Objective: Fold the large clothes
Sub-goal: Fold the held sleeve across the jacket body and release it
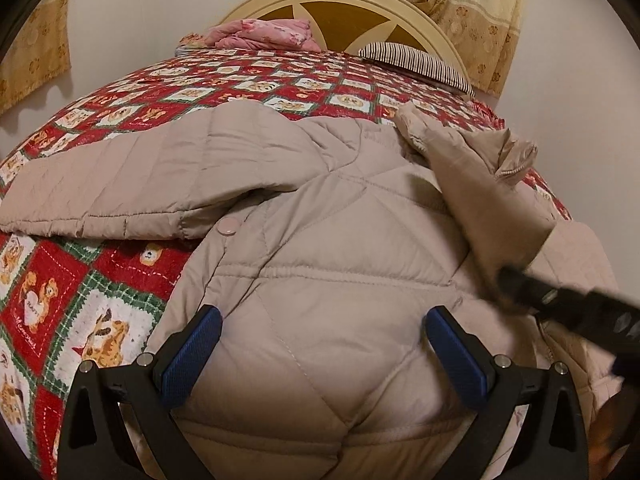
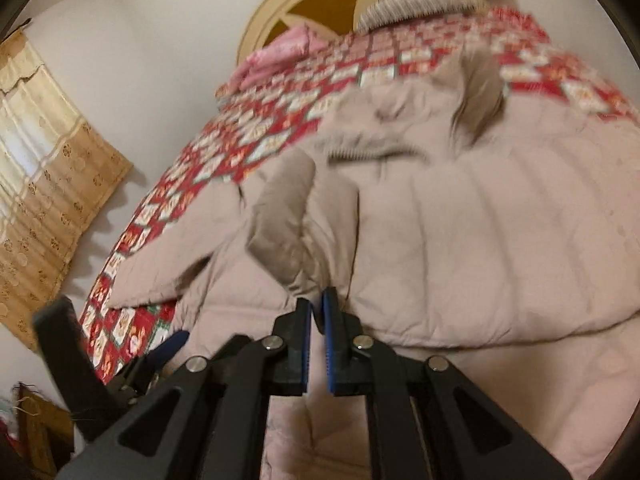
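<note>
Red patchwork bedspread (image 1: 92,280) covers the bed, cream headboard (image 1: 340,4) at twelve o'clock. On it lies the beige quilted jacket (image 1: 320,264), one sleeve (image 1: 120,184) stretched toward nine o'clock. My left gripper (image 1: 320,332) hovers over its body, fingers wide apart. My right gripper (image 2: 317,320) pinches a lifted fold of jacket fabric (image 2: 288,232), fingers nearly together.

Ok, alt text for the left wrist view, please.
The open left gripper hovers over a beige quilted coat spread on a red patterned bedspread. The right gripper holds up one coat sleeve at right.
</note>
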`<control>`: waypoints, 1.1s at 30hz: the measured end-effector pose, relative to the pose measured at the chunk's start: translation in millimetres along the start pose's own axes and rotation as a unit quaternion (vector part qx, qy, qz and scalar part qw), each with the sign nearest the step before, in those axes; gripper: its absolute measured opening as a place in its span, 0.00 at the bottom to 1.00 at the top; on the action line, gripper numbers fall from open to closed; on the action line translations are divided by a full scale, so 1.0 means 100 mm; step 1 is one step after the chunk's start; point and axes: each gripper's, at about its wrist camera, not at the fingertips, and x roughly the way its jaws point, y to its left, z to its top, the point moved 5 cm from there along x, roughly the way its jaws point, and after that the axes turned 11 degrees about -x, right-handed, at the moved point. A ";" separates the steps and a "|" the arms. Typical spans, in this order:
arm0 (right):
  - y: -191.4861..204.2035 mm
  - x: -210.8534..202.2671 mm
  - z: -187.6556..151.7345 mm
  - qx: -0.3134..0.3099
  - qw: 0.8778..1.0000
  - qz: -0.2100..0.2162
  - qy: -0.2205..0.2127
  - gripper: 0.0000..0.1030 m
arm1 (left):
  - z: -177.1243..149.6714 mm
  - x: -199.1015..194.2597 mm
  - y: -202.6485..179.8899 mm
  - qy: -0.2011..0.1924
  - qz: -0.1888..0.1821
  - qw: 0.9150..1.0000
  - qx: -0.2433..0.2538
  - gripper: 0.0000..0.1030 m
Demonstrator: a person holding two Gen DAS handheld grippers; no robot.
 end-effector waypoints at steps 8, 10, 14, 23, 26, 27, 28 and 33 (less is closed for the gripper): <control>0.13 -0.02 -0.08 0.025 0.997 0.074 0.017 0.71 | 0.01 0.00 0.00 -0.001 -0.003 1.000 -0.003 0.99; 0.22 -0.22 0.01 0.005 0.997 0.079 -0.015 0.71 | 0.01 0.00 0.00 -0.001 -0.002 1.000 -0.002 0.99; 0.00 -0.66 0.15 -0.017 0.998 -0.009 -0.063 0.13 | 0.01 0.00 0.00 -0.001 0.002 1.000 0.001 0.99; -1.31 -0.81 -0.12 0.110 0.971 -0.202 -0.064 0.18 | 0.00 0.01 0.00 0.000 0.009 1.000 0.007 0.99; -1.44 -0.61 -0.29 0.153 0.975 -0.145 -0.065 0.18 | 0.00 0.01 0.01 0.001 0.011 1.000 0.008 0.99; -1.44 -0.58 -0.31 0.157 0.976 -0.136 -0.071 0.18 | -0.01 0.02 0.00 0.002 0.013 1.000 0.009 0.99; -1.44 -0.57 -0.31 0.156 0.976 -0.132 -0.075 0.18 | -0.01 0.02 0.00 0.002 0.014 1.000 0.011 0.99; -1.40 -0.54 -0.30 0.146 0.977 -0.134 -0.079 0.18 | -0.01 -0.01 -0.03 0.004 0.021 1.000 0.017 0.99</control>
